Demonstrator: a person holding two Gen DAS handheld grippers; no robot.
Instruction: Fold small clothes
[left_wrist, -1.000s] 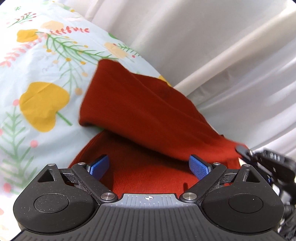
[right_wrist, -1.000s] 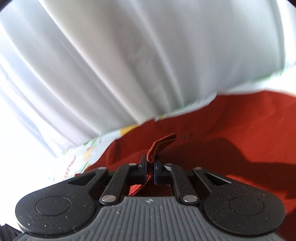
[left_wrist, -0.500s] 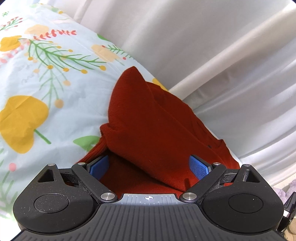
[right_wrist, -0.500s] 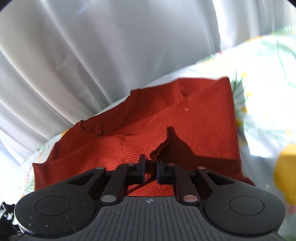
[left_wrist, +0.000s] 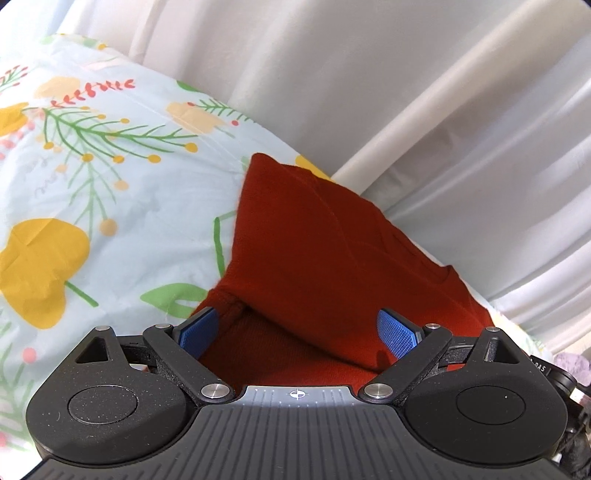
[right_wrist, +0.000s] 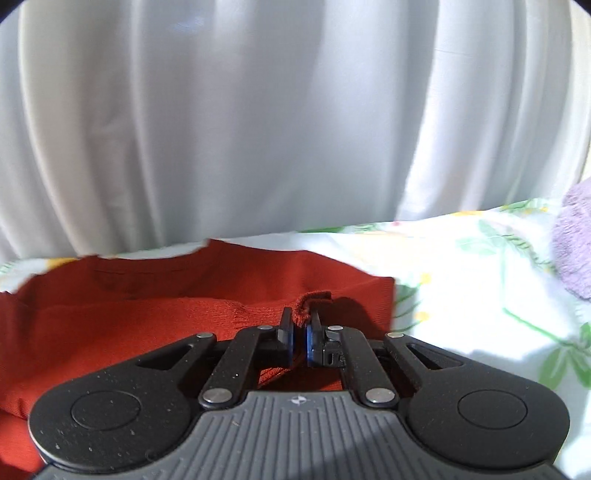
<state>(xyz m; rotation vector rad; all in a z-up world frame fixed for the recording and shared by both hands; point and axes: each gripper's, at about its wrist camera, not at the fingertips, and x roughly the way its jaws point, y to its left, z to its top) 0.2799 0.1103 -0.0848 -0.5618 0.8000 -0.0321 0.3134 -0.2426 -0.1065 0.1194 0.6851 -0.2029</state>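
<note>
A small red knit sweater (left_wrist: 325, 251) lies partly folded on the floral sheet (left_wrist: 110, 184). My left gripper (left_wrist: 297, 332) is open just above its near part, its blue pads on either side of a folded layer, holding nothing. In the right wrist view the same sweater (right_wrist: 147, 314) lies flat. My right gripper (right_wrist: 300, 328) is shut on a ribbed cuff or edge of the sweater (right_wrist: 312, 297), held low over the garment's right side.
White curtains (right_wrist: 258, 129) hang close behind the bed edge. A lilac fluffy item (right_wrist: 574, 251) lies at the far right on the sheet (right_wrist: 480, 295).
My right gripper has carried the pinched edge across and down onto the sweater, which now lies flatter. The left gripper stayed open and shifted slightly over the garment.
</note>
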